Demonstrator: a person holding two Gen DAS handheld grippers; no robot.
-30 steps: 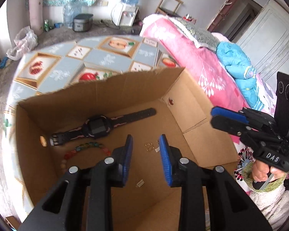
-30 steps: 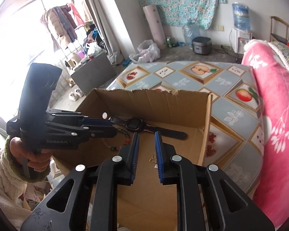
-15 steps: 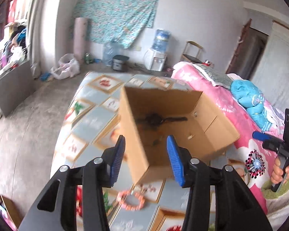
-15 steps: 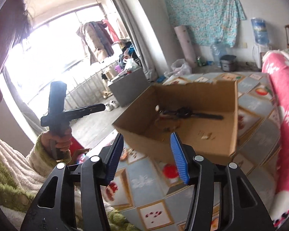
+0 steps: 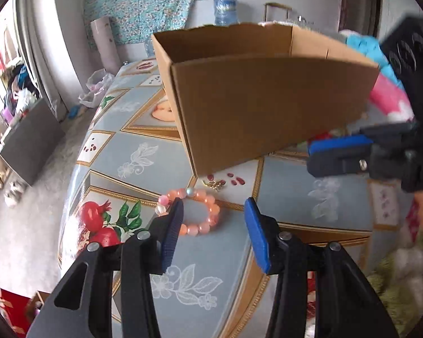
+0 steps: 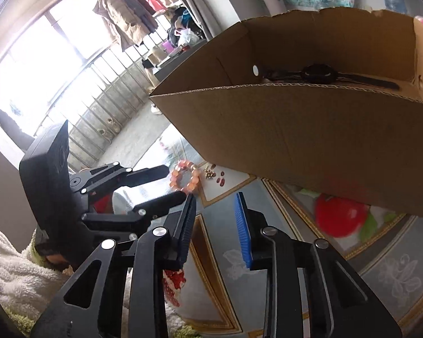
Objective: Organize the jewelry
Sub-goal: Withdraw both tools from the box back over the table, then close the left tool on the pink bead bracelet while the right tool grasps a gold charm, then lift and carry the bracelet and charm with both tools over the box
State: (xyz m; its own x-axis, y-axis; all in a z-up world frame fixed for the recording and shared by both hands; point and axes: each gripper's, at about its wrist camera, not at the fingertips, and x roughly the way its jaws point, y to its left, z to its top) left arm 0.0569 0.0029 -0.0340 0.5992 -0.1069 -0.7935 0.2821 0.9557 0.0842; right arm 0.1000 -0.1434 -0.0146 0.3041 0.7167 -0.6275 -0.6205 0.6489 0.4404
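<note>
A pink bead bracelet (image 5: 203,211) lies on the patterned tablecloth in front of the cardboard box (image 5: 268,107); it also shows in the right wrist view (image 6: 183,176). My left gripper (image 5: 213,205) is open and empty just above the bracelet, its left finger over the beads. A small gold piece (image 5: 216,184) lies by the box corner. My right gripper (image 6: 215,197) is open and empty, low beside the box (image 6: 324,140). A black watch (image 6: 321,74) lies inside the box.
The tablecloth (image 5: 143,152) with fruit pictures covers the table. The box wall stands close ahead of both grippers. The right gripper's body (image 5: 380,152) shows at the right of the left wrist view. The table's left edge drops to the floor (image 5: 22,211).
Both grippers left the inside of the box, pulled back and came down low in front of it. Both jaws opened wider. The left gripper now hangs over the pink bracelet.
</note>
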